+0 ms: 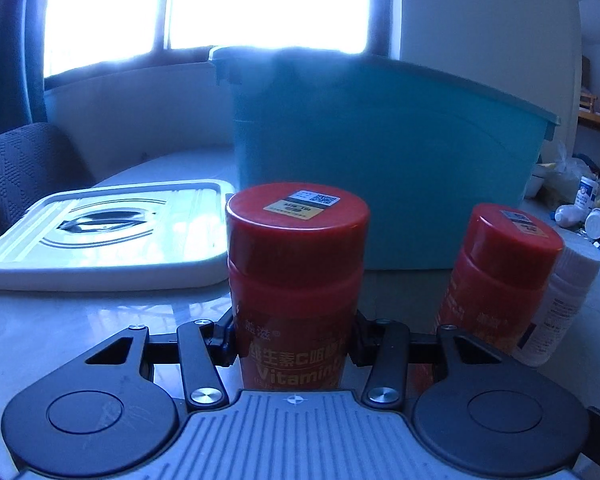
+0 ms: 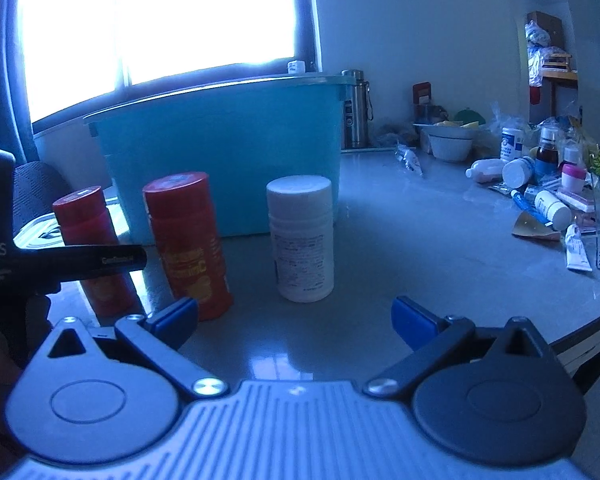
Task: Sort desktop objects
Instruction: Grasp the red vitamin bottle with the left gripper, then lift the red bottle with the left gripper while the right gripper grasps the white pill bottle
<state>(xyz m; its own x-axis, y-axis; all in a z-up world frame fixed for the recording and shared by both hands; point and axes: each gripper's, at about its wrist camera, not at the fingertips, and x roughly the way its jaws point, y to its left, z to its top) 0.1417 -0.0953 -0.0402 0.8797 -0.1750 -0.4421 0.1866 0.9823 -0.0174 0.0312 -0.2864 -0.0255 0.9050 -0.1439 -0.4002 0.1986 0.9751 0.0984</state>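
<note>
My left gripper (image 1: 294, 344) is shut on a red vitamin C bottle (image 1: 296, 264), which stands upright on the table; it also shows in the right wrist view (image 2: 92, 248) with the left gripper's finger across it. A second red bottle (image 1: 500, 276) stands to its right, also in the right wrist view (image 2: 188, 240). A white bottle (image 2: 302, 236) stands beside that, seen at the right in the left wrist view (image 1: 560, 300). My right gripper (image 2: 296, 320) is open and empty, just short of the white bottle.
A large teal storage bin (image 2: 228, 152) stands behind the bottles, also in the left wrist view (image 1: 380, 152). Its white lid (image 1: 104, 232) lies flat to the left. Several medicine bottles and tubes (image 2: 540, 188), a bowl (image 2: 448, 144) and a steel flask (image 2: 356, 108) sit at the right.
</note>
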